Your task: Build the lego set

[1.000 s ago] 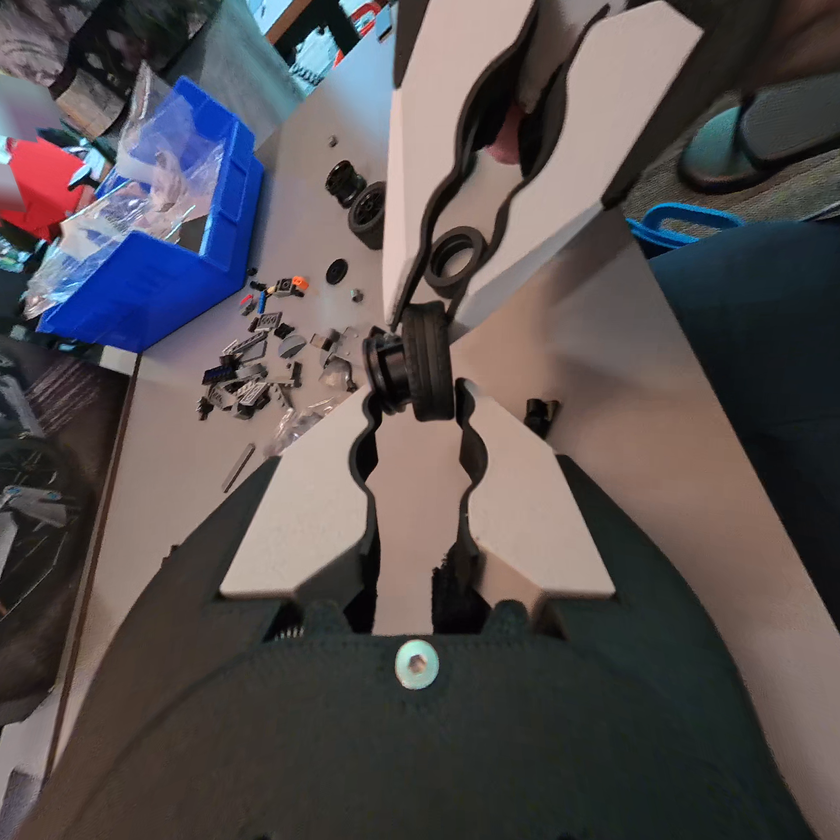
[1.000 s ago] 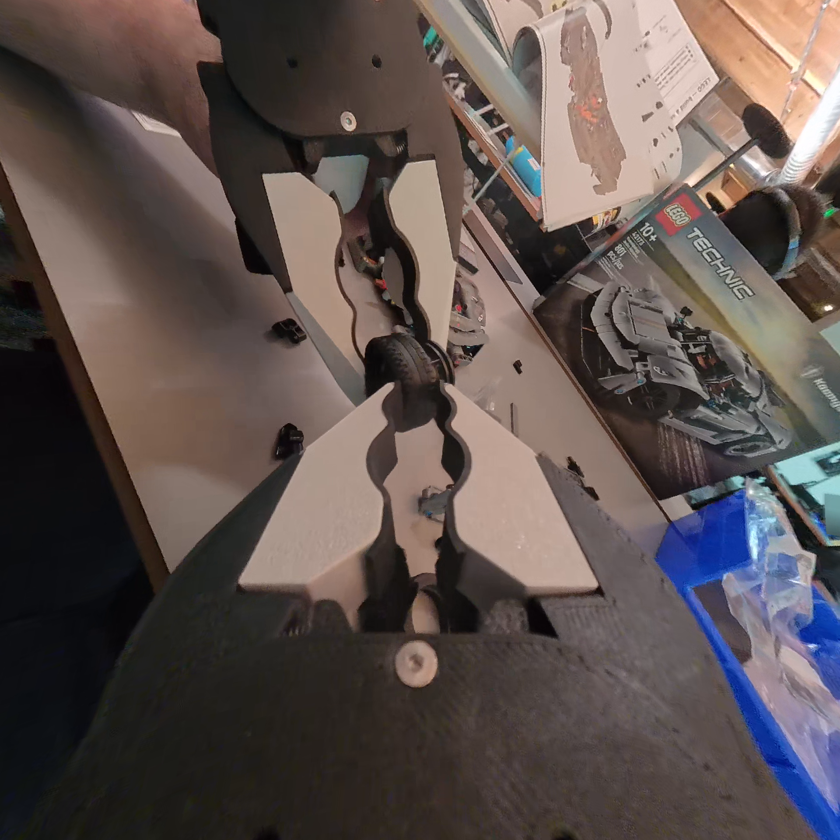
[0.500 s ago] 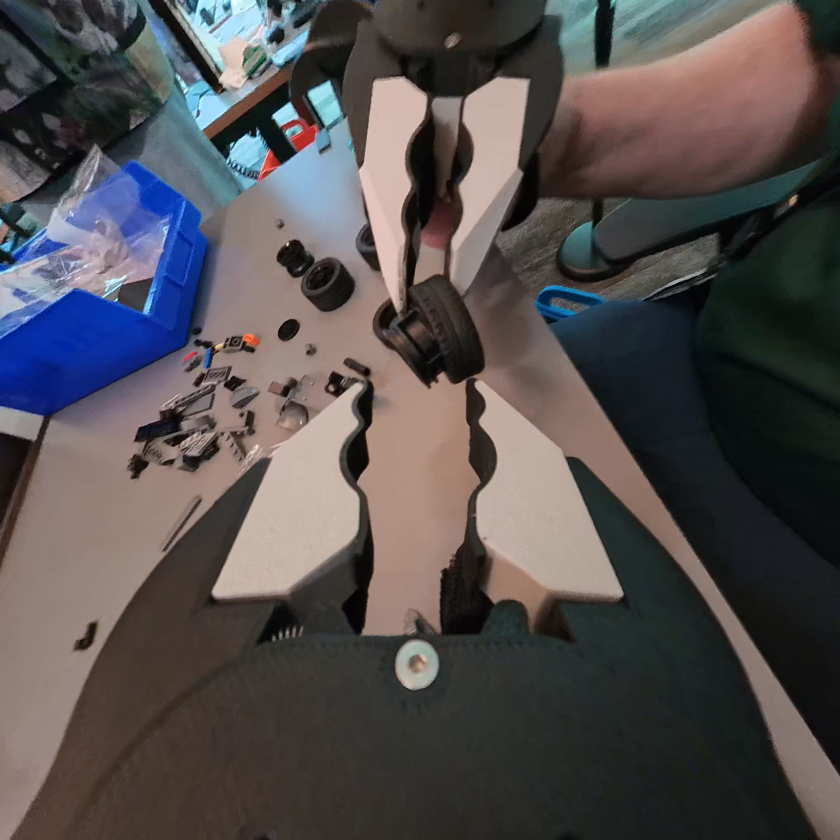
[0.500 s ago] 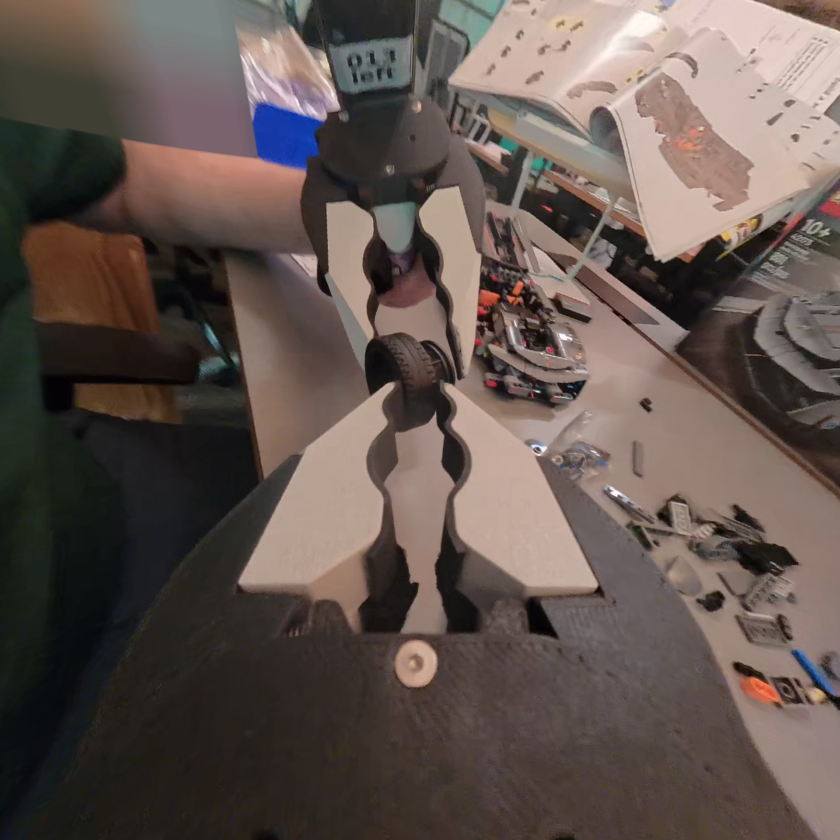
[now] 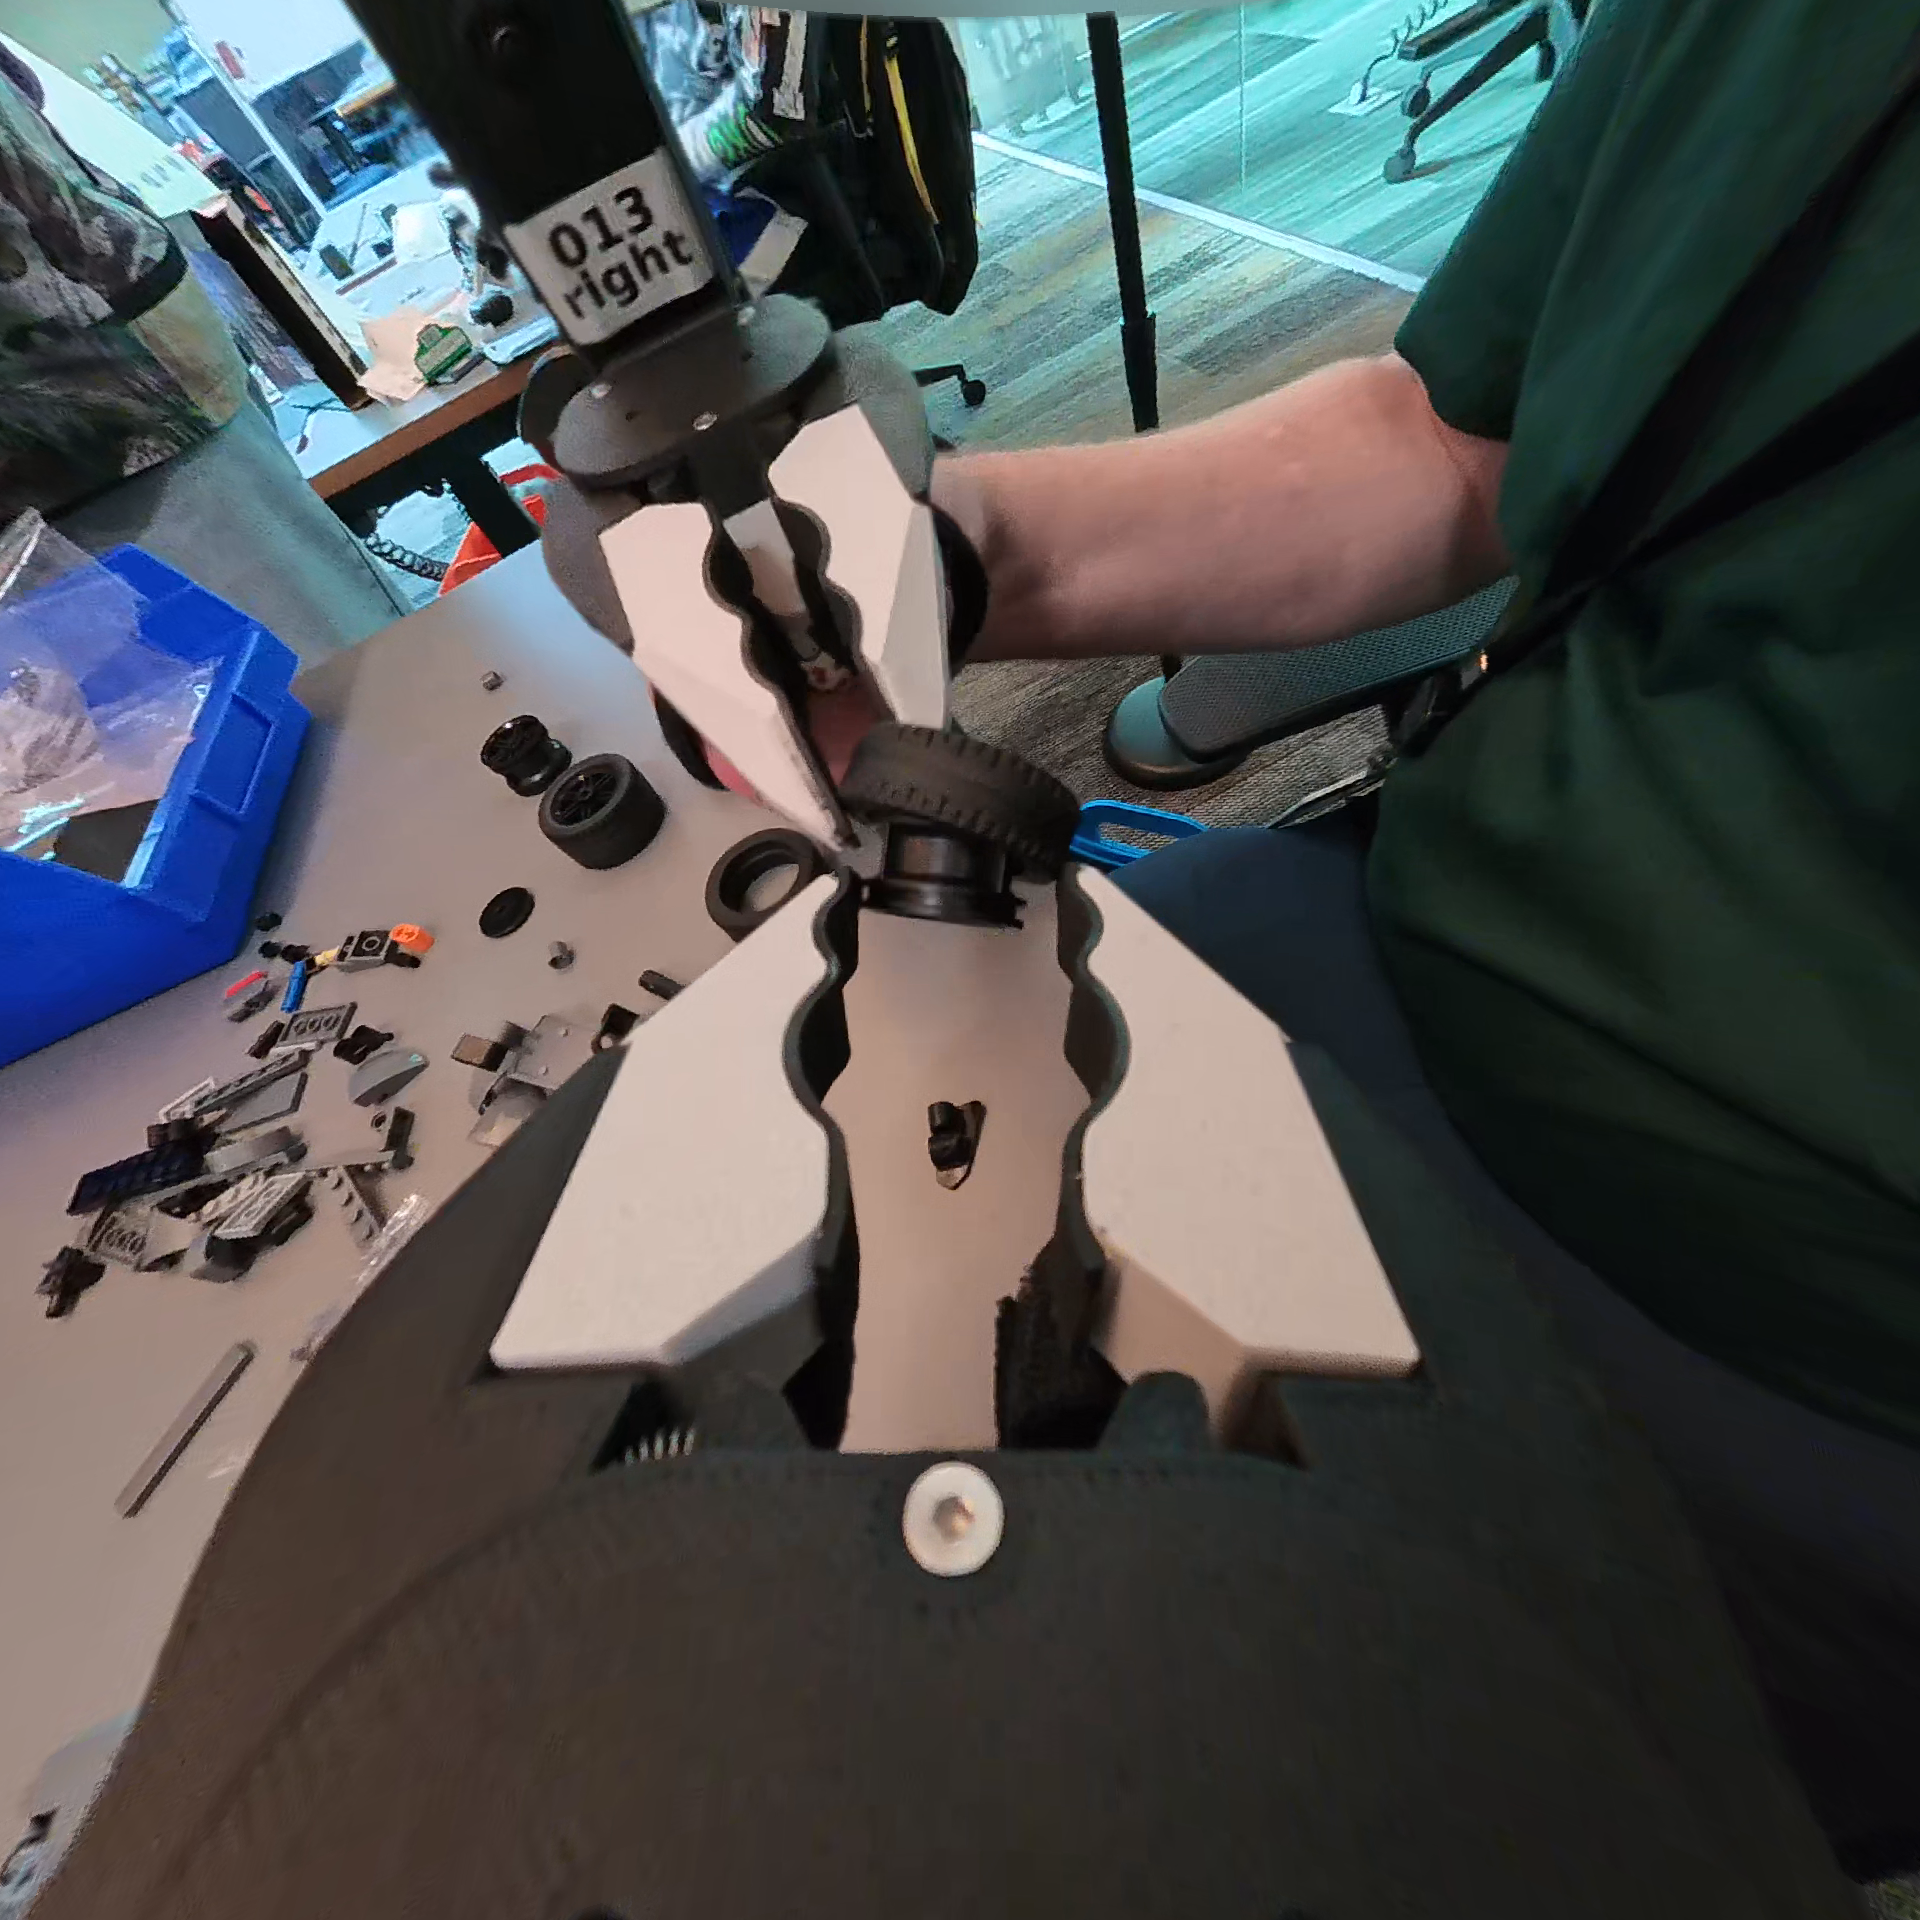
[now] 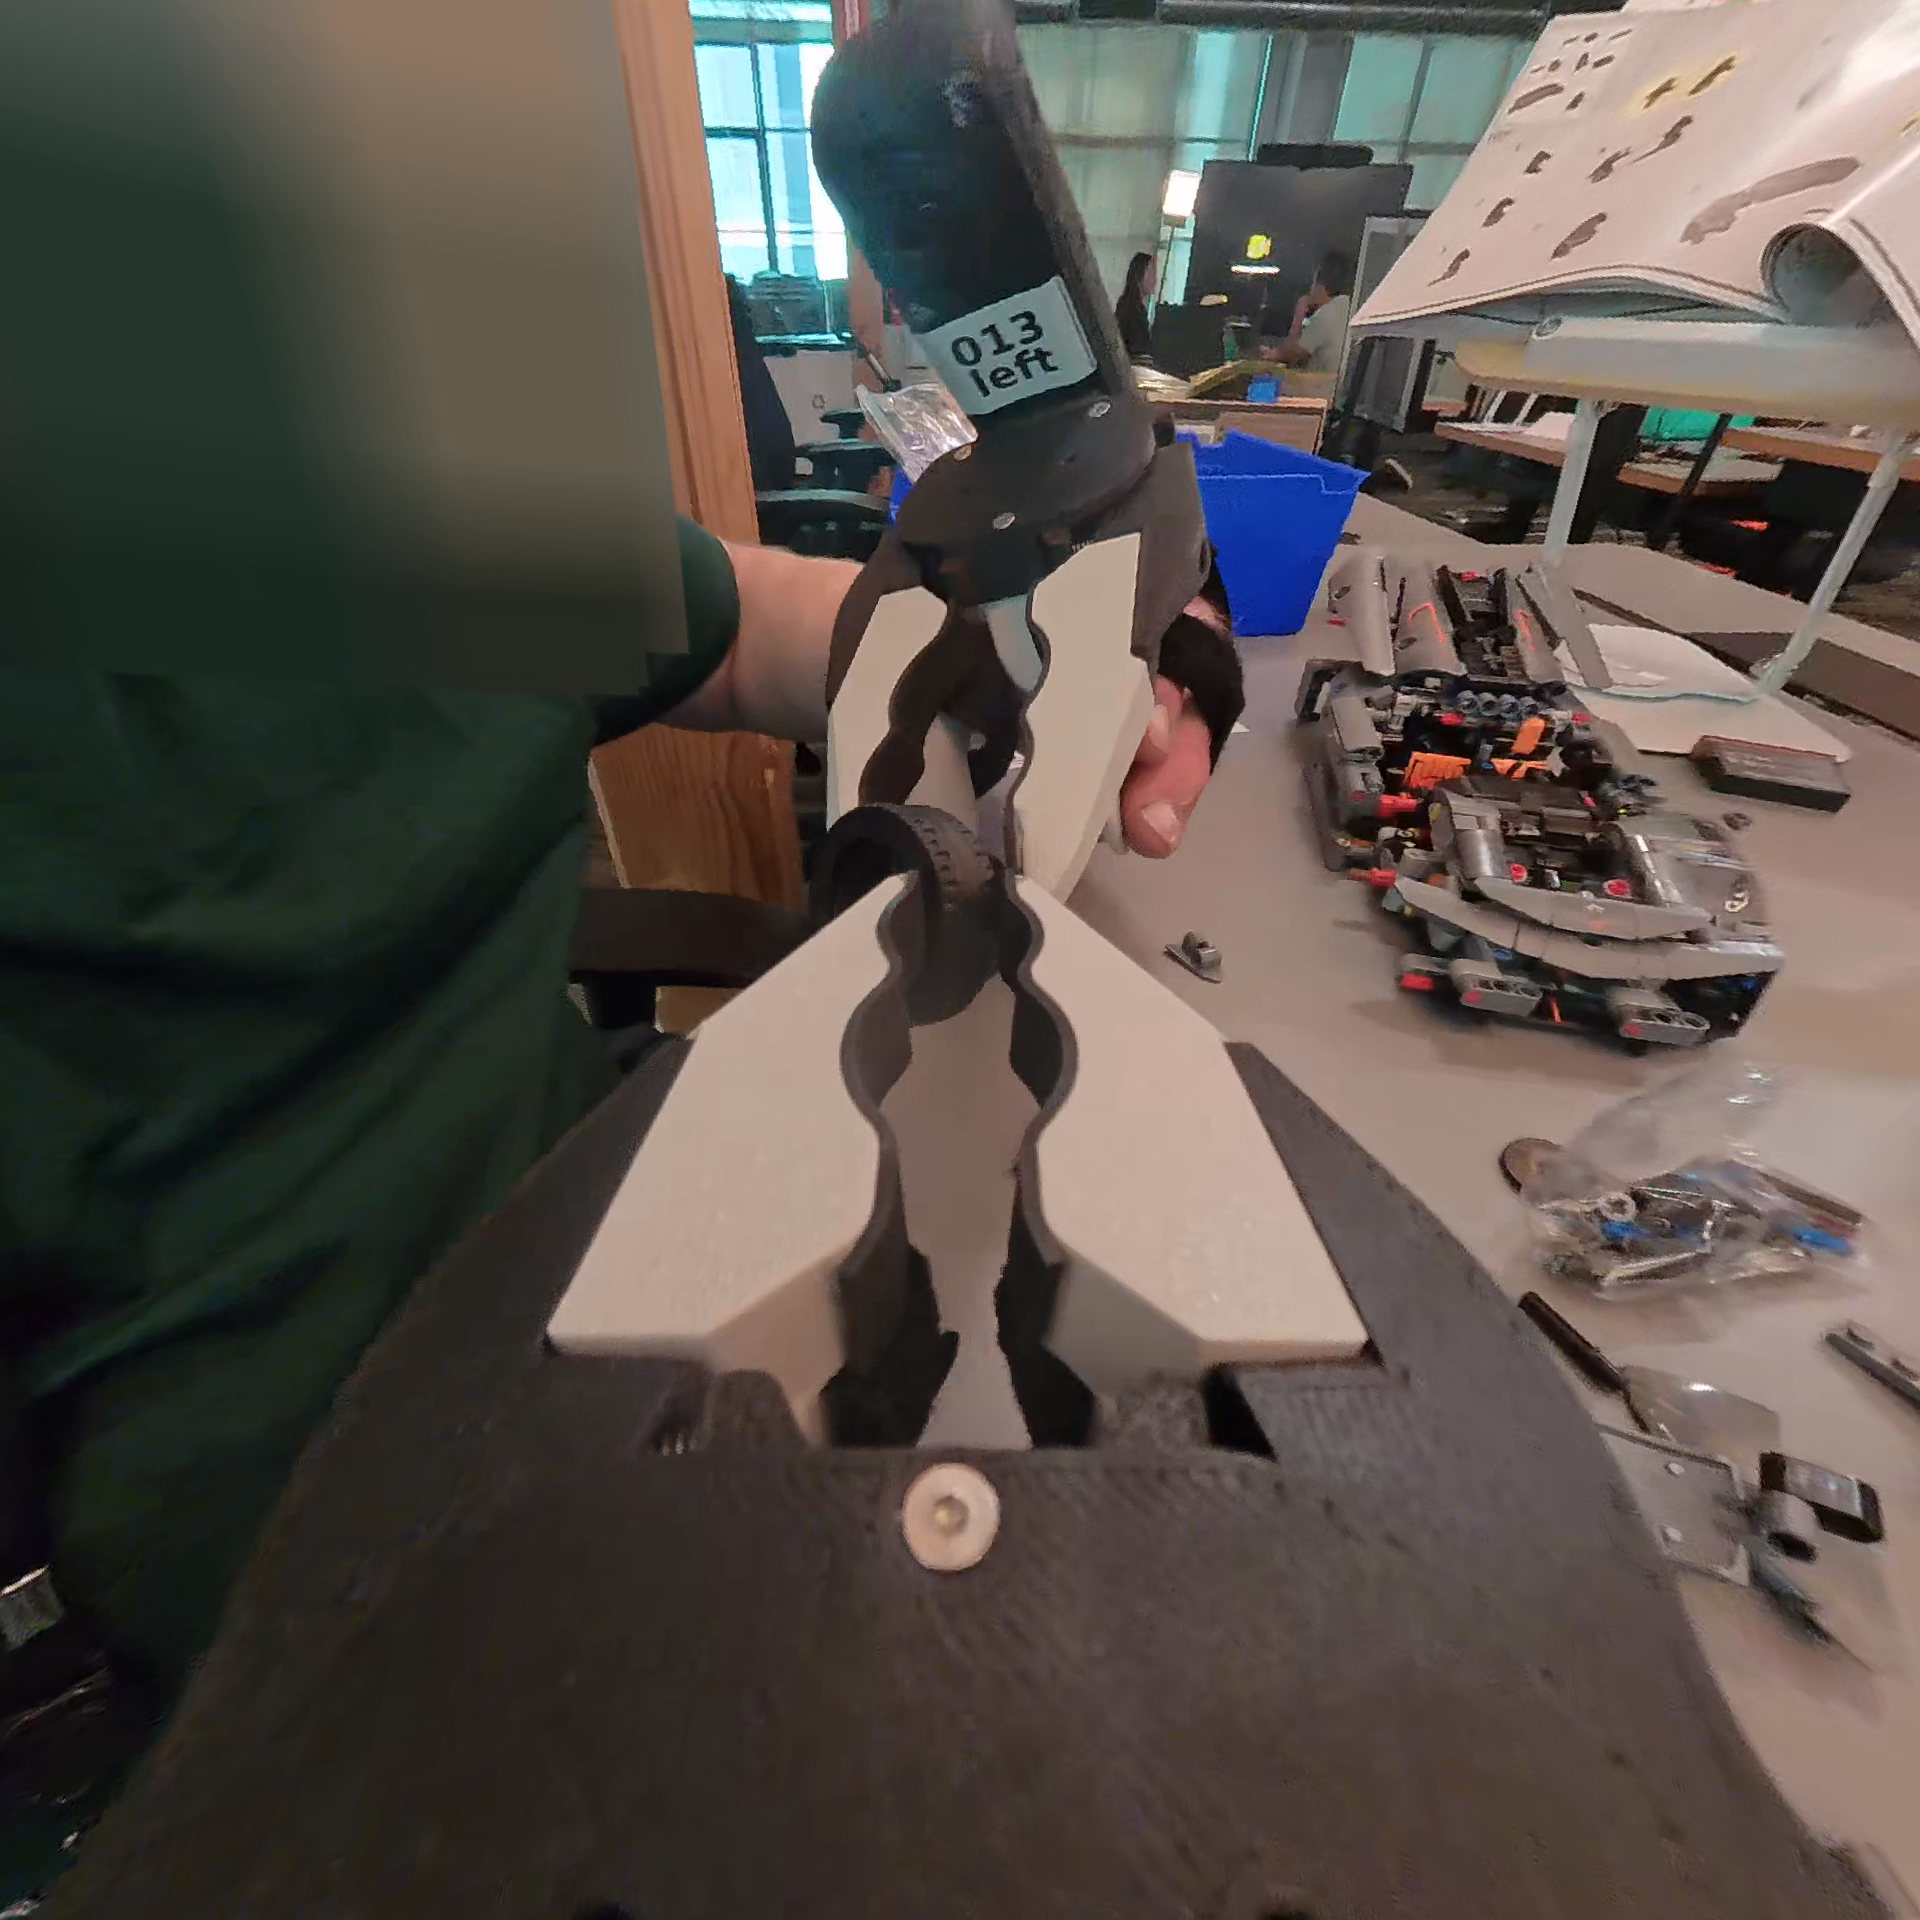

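Note:
A black wheel, a tyre (image 5: 961,779) on a rim (image 5: 945,878), is held above the grey table's (image 5: 436,686) near edge. My right gripper (image 6: 956,894) is shut on the tyre (image 6: 935,862). In the left wrist view it comes down from above (image 5: 883,779). My left gripper (image 5: 956,888) has its jaws apart, with the rim between the tips and a small gap on each side. In the right wrist view the left gripper (image 6: 956,842) reaches down over the tyre. The part-built grey car model (image 6: 1538,831) stands on the table to the right.
Left of the grippers lie a finished wheel (image 5: 603,795), a bare rim (image 5: 525,753), a loose tyre (image 5: 753,883), scattered small pieces (image 5: 260,1122) and a blue bin (image 5: 156,810). A bag of parts (image 6: 1683,1205) and the instruction booklet (image 6: 1662,156) are on the right. My left and right fingertips are right by each other.
A second ago both grippers held the wheel low over the table. The left let go and opened; the right lifted and turned the wheel. Now the left's tips are around the rim.

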### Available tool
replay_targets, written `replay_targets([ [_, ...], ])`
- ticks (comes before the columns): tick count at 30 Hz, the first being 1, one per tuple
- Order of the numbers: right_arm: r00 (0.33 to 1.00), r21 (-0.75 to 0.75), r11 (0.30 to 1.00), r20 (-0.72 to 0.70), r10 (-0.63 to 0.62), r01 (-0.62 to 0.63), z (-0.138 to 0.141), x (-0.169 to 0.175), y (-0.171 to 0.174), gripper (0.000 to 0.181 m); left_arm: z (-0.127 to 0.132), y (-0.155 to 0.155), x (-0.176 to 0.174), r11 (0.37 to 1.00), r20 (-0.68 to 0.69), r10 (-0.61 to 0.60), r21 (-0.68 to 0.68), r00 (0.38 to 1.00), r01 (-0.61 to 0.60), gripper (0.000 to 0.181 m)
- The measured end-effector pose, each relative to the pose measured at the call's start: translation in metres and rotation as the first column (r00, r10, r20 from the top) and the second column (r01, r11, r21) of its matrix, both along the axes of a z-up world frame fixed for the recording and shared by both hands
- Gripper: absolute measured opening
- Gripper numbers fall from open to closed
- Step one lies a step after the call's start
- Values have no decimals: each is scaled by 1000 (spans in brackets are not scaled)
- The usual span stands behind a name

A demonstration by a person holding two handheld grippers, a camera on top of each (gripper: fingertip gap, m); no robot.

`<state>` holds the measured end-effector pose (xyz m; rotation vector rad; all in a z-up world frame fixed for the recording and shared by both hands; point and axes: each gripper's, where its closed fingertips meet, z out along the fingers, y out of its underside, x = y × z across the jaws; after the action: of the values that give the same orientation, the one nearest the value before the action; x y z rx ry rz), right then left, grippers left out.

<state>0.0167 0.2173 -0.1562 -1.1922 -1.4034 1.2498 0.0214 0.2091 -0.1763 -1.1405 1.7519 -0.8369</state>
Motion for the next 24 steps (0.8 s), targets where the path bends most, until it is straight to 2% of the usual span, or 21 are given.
replay_targets([
  [5,1000,-64,998,0,-2,2,2,-3,6,11,0,5,-1,999,-10,31,22,999,-31,35],
  [7,999,-85,996,10,-34,34,2,-6,11,11,-2,11,-2,998,-14,62,23,998,-61,30],
  [13,982,-122,974,25,-187,189,4,-5,34,17,0,31,-4,986,-5,161,45,987,-160,30],
  [16,944,-70,941,43,-327,330,5,6,50,32,-3,47,-6,966,-17,241,94,970,-239,29],
  [18,912,4,914,61,-406,406,3,12,53,32,-5,56,-6,950,-19,288,133,957,-283,29],
  [20,901,76,905,97,-423,417,-1,12,46,24,-5,67,-7,922,-19,363,152,932,-356,29],
  [22,885,136,888,106,-453,439,-3,7,41,24,-4,73,-7,906,-12,395,168,919,-387,30],
  [24,836,235,838,142,-530,492,-12,5,48,24,-5,74,-7,902,-16,411,151,912,-404,29],
])
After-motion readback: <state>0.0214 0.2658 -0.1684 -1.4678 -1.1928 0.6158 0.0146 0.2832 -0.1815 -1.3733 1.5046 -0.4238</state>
